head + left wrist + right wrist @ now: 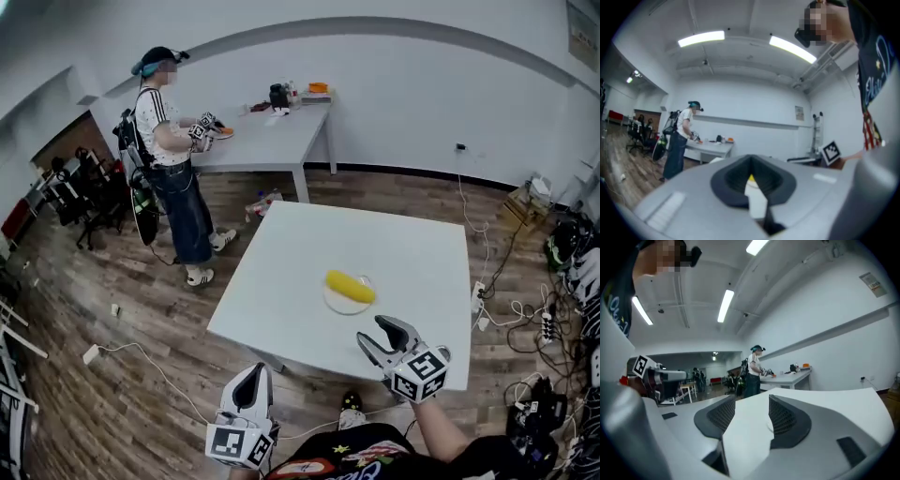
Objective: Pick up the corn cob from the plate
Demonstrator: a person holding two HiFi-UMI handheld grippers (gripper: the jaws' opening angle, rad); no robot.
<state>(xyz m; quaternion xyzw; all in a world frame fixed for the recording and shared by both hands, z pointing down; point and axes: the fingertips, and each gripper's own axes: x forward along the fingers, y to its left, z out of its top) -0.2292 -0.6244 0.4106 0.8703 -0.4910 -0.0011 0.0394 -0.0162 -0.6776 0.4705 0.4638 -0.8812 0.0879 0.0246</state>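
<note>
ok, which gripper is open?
The right gripper: its jaws stand apart with nothing between them. The left gripper has its jaws together.

The corn cob (350,286) lay on the plate (333,306). The plate stood on the table (309,262), in its near right part, closer to the near edge than to the far one. The right gripper (371,331) was over the near edge, just before the plate and apart from it. The left gripper (251,375) was off the table, before its near left corner. Behind the table stood a second table (272,141) by the wall, with a person (169,150) at its left side. Cables (520,314) lay on the floor right of the table.
</note>
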